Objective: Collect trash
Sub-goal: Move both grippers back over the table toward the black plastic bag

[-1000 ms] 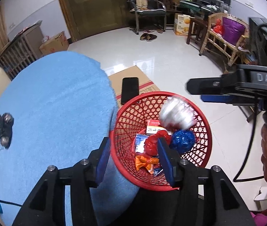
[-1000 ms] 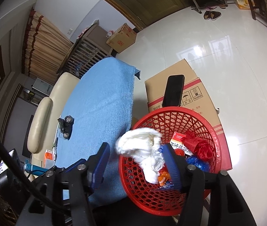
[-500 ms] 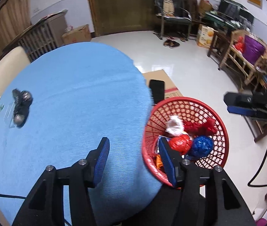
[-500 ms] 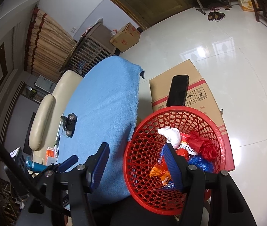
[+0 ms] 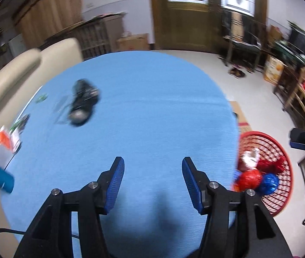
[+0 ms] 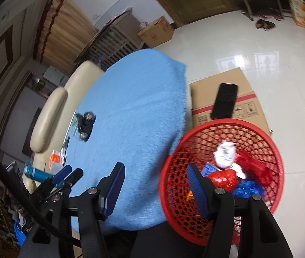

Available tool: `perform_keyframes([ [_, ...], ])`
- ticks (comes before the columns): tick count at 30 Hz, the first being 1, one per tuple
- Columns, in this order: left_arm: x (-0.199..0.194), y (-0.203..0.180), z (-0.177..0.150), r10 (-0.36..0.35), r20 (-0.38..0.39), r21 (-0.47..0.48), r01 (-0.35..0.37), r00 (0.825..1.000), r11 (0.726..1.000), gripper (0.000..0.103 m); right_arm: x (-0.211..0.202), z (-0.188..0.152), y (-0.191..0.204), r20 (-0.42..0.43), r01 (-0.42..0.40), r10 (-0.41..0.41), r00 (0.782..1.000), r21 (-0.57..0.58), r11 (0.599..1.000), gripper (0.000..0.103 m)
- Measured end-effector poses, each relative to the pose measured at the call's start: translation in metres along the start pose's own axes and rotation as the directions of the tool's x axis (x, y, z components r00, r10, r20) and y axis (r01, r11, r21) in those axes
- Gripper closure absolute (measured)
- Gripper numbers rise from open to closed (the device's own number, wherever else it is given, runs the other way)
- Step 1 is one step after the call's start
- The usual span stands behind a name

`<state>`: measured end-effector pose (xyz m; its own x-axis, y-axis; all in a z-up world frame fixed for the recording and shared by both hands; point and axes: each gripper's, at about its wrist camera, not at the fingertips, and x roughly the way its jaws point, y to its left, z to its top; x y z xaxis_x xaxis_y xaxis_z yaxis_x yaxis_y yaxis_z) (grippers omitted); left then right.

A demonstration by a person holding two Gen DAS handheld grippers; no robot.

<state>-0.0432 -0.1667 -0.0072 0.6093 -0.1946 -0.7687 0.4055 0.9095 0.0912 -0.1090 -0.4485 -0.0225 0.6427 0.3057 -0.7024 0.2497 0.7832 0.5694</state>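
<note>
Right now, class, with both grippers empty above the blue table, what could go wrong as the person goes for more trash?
1. The red basket stands tight against the cloth edge; the right gripper, hanging above its rim, might knock it over and spill the wrappers.
2. The phone lies on the box just behind the basket, so a shoved basket could push it off.
3. The dark object is blurred; the open left gripper may misgrab it.

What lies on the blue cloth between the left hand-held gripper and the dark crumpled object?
Nothing: bare blue cloth separates the left hand-held gripper from the dark crumpled object, per the left wrist view.
</note>
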Motion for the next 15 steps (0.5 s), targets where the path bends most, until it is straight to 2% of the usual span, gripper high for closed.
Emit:
perform_keyframes([
  [5,-0.001,0.048,-0.011,0.092,-0.002,-0.083,-0.092,0.996,0.992,0.046,0.018,0.001,0.042,-0.026,-0.025,0.023,0.999,-0.078,0.997,0.039],
  [9,-0.005,0.08,-0.021,0.169,0.002,-0.125,-0.168,0.986,0.978,0.046,0.038,-0.004,0.072,-0.069,-0.039,0.029,0.997,-0.14,0.989,0.039],
  [15,-0.004,0.123,-0.035,0.215,-0.021,-0.201,-0.215,0.976,0.956,0.045,0.063,-0.006,0.114,-0.111,-0.057,0.032,0.993,-0.229,0.972,0.039],
])
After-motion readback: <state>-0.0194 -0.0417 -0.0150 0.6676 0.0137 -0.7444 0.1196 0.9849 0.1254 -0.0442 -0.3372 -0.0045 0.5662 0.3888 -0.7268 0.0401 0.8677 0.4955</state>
